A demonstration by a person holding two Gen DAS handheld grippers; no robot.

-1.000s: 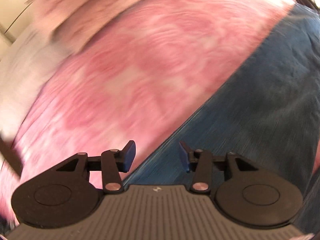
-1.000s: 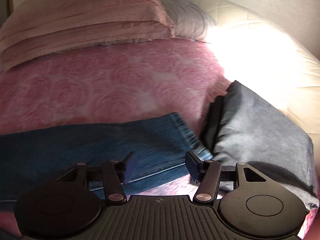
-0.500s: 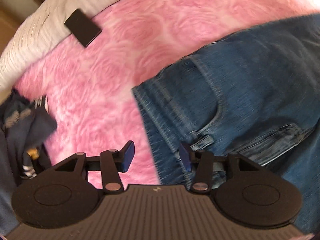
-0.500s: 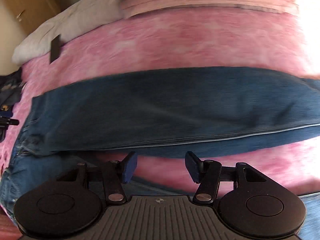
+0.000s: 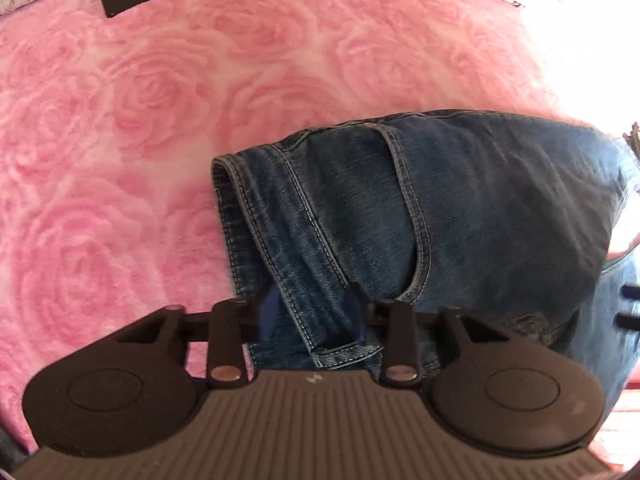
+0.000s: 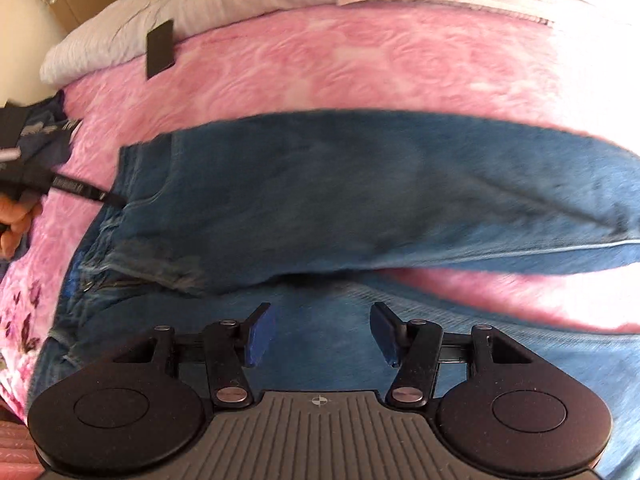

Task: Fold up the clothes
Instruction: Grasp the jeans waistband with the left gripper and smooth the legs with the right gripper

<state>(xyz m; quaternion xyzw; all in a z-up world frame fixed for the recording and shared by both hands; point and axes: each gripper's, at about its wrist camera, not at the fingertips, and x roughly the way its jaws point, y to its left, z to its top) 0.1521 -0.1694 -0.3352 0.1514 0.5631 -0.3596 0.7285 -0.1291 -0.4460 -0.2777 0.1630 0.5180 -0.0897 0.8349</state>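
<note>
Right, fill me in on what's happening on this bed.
A person is folding a pair of blue jeans spread across a pink rose-patterned blanket, with a handheld gripper in each hand. The left gripper has its open fingers either side of the waistband, not yet clamped. The right gripper hovers open over the denim, holding nothing. A flat black object lies at the blanket's far edge.

The left gripper [image 5: 310,316] sits at the bottom centre of its own wrist view, its two blue-padded fingers spread apart, with a fold of denim lying between them. In the right wrist view it enters from the left edge as a dark finger, a bare hand [image 6: 16,220] behind it. The right gripper [image 6: 322,334] sits low centre in its view, fingers wide apart, gripping nothing.
</note>
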